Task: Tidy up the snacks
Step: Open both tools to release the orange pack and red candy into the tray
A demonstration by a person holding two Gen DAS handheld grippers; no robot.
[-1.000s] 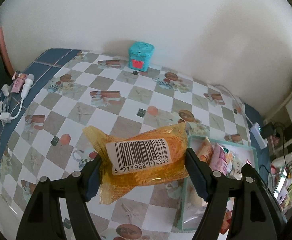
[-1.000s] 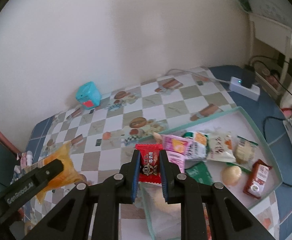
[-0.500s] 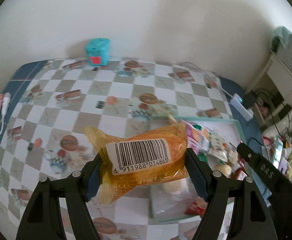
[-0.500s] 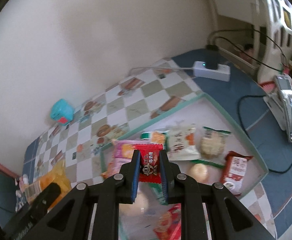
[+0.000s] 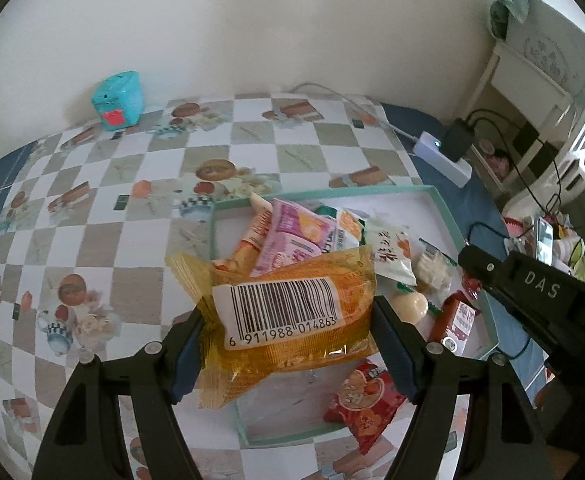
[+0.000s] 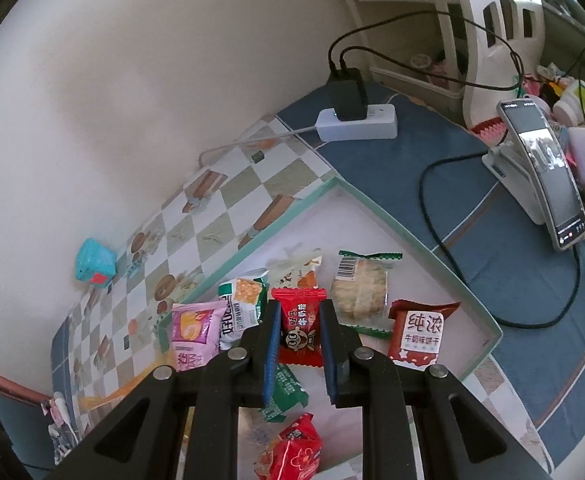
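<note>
tray (image 5: 444,208): mixed snack packets inside | left gripper (image 5: 288,344) clamps orange packet (image 5: 292,312) above tray, long axis crosswise between pads | right gripper (image 6: 300,344) clamps red candy (image 6: 298,328), upright, over tray

Both held snacks now over tray (image 5: 448,216)

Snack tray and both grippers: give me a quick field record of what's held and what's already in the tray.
left gripper: shut on orange packet, barcode label facing the camera, over the tray's near left part
right gripper: shut on red candy, over the tray
tray: shallow, teal rim, on checkered tablecloth
already in tray: pink packet, cracker pack, dark red biscuit packet, red bag, others overlapping
off tray: teal box by the wall
</note>
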